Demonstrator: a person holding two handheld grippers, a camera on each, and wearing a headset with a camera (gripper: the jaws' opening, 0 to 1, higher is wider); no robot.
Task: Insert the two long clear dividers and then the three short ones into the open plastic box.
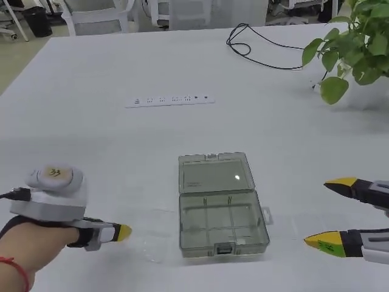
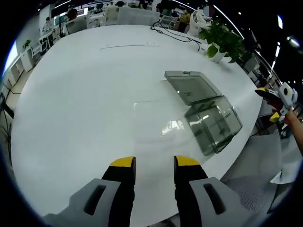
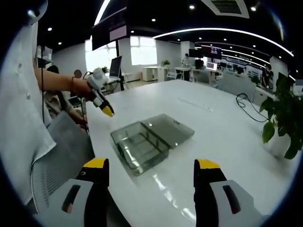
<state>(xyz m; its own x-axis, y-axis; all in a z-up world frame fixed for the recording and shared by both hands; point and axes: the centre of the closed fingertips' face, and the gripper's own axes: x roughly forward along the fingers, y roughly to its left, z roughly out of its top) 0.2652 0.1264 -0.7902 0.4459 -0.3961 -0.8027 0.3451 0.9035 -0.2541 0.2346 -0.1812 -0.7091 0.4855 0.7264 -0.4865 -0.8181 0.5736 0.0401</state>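
Observation:
The open smoky plastic box (image 1: 223, 226) lies on the white table near its front edge, with its lid (image 1: 214, 174) folded back flat. Faint lines cross the inside of the box. Clear divider pieces (image 1: 155, 236) lie flat just left of it, hard to make out; they also show as clear sheets (image 2: 154, 113) in the left gripper view. My left gripper (image 1: 121, 232) hovers left of those pieces, jaws a little apart and empty (image 2: 155, 163). Right of the box, my right gripper (image 1: 330, 212) is wide open and empty (image 3: 152, 164). Box (image 2: 214, 124) (image 3: 139, 146).
A white power strip (image 1: 170, 100) lies mid-table beyond the box. A black cable (image 1: 255, 52) loops at the back and a potted plant (image 1: 355, 48) stands at the back right. Another faint clear piece (image 1: 304, 226) lies right of the box.

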